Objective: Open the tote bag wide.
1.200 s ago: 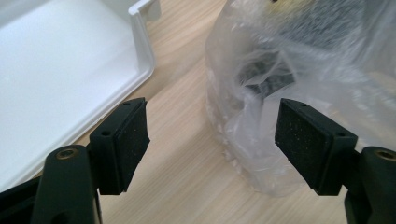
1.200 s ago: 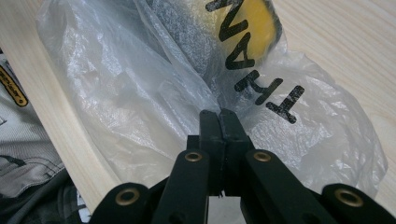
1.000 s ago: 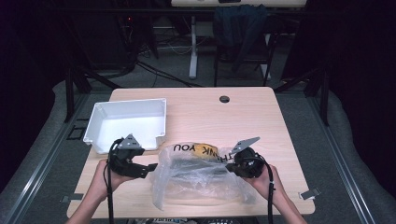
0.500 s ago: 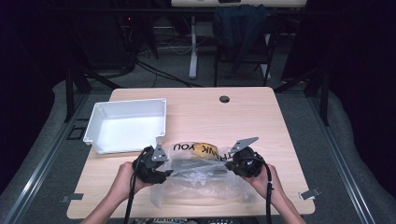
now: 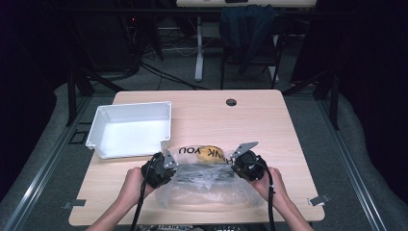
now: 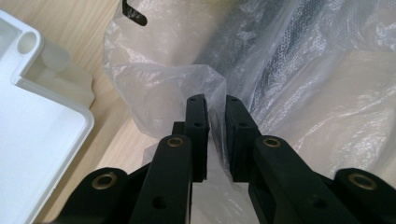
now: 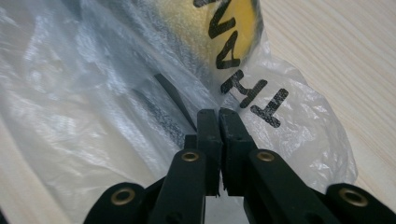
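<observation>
The clear plastic bag (image 5: pixel 207 185) is lying on the desk (image 5: pixel 269 125) near its front edge, just in front of the white tray (image 5: pixel 130 130). The left hand-held gripper (image 6: pixel 215 100) is pinching a fold of film at the bag's left end, its jaws almost closed. The right hand-held gripper (image 7: pixel 218 113) is clamping the right end, beside the black lettering (image 7: pixel 254 100).

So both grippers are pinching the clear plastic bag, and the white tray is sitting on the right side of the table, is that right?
Not quite. The white tray sits on the left side of the table, as the high view shows. The rest holds: the left gripper and the right gripper each pinch the clear plastic bag.
</observation>
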Demonstrator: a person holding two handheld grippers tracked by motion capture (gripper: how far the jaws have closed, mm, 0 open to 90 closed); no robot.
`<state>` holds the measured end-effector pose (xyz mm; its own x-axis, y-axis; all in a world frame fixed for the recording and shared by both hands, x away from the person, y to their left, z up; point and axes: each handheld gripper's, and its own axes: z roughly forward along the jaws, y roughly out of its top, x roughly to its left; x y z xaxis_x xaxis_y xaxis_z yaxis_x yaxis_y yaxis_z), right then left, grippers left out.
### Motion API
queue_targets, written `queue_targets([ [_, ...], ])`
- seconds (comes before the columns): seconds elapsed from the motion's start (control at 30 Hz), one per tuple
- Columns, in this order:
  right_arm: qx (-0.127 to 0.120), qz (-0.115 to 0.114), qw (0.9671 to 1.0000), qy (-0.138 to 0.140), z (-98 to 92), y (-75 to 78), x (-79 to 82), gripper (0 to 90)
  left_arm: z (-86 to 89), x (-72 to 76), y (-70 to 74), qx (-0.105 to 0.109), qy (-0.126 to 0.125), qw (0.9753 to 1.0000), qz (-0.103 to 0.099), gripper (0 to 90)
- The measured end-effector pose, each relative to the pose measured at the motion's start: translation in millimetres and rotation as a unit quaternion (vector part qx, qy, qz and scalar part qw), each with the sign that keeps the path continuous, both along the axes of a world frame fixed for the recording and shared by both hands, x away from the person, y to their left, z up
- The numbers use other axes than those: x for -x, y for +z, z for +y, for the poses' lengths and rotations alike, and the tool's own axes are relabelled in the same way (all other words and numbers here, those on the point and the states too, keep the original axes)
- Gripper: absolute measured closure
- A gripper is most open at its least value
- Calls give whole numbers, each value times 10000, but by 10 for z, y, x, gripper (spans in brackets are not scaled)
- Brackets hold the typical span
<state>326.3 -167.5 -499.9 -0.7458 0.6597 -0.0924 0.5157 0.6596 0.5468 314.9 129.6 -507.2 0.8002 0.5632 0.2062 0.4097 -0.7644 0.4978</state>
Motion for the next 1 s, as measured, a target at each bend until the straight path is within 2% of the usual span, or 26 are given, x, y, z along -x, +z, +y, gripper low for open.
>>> queue_targets([
  [0.03, 176, 14, 9998, -6, 15, -34, -11, 889, 7, -7, -6, -14, 5, 10000, 7, 829],
  [0.07, 176, 14, 9998, -6, 15, -34, -11, 889, 10, -8, -9, -30, 10, 10000, -6, 829],
  [0.1, 301, 110, 9995, 24, 6, -51, -13, 864, 15, -9, -14, -104, 14, 9999, -43, 830],
  [0.23, 342, 172, 9993, -31, -5, -63, -15, 854, 8, -8, -25, -159, 19, 9998, -86, 850],
  [0.3, 386, 150, 9991, -11, -7, -51, -17, 867, -1, -6, -31, -216, -3, 9997, -103, 859],
  [0.37, 421, -9, 9991, -99, 1, -36, -15, 866, -11, -11, -35, -264, 21, 9995, -179, 867],
  [0.5, 474, -143, 9985, -231, -7, -46, -39, 854, -39, -67, -50, -333, 39, 9992, -220, 875],
  [0.57, 483, -108, 9983, -312, -28, -66, -58, 831, -52, -92, -68, -416, 41, 9989, -231, 878],
  [0.6, 548, -50, 9979, -351, -38, -81, -64, 814, -55, -102, -78, -438, 43, 9988, -222, 879],
  [0.63, 722, 97, 9966, -382, -76, -99, -76, 790, -55, -112, -90, -406, 67, 9989, -214, 879],
  [0.67, 722, 97, 9966, -382, -76, -99, -76, 790, -52, -116, -92, -426, 63, 9989, -200, 879],
  [0.7, 687, 211, 9966, -396, -100, -108, -83, 804, -48, -119, -93, -415, 67, 9989, -193, 879],
  [0.77, 676, 225, 9967, -396, -97, -115, -83, 817, -43, -118, -95, -448, 58, 9988, -209, 878],
  [0.8, 751, 233, 9961, -392, -87, -121, -88, 836, -43, -117, -97, -464, 58, 9986, -229, 878],
  [0.87, 774, 168, 9960, -402, -80, -124, -88, 841, -39, -121, -99, -481, 65, 9985, -245, 878],
  [1.0, 628, -110, 9964, -555, -74, -125, -121, 846, -30, -142, -106, -450, 128, 9985, -268, 878],
])
